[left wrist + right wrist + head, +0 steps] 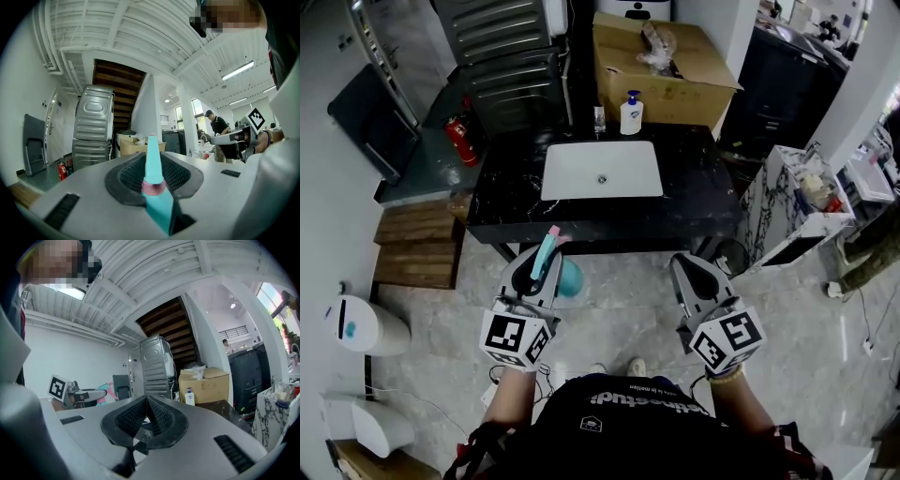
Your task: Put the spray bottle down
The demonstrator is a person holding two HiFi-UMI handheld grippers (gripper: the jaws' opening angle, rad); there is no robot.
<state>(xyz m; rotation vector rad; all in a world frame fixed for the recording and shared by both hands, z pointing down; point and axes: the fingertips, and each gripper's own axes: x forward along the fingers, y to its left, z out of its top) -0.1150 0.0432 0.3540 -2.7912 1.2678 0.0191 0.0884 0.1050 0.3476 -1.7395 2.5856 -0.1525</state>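
Observation:
A teal spray bottle (568, 277) with a pink nozzle (552, 231) sits in my left gripper (536, 270), held level in front of the black counter (511, 202). In the left gripper view the bottle's teal neck with a pink ring (153, 180) is clamped between the dark pads, and the left gripper (153, 161) is shut on it. My right gripper (694, 272) hovers beside it at the same height. Its pads meet at the tips in the right gripper view, where the right gripper (146, 402) is shut on nothing. The bottle (106, 391) also shows far left there.
The black marble counter holds a white sink (602, 170), a soap dispenser (631, 113) and a small glass (599, 117). A cardboard box (661, 56) stands behind it. A fire extinguisher (459, 141), wooden steps (417, 246) and a white bin (361, 323) are left; a marble-patterned cabinet (787, 206) right.

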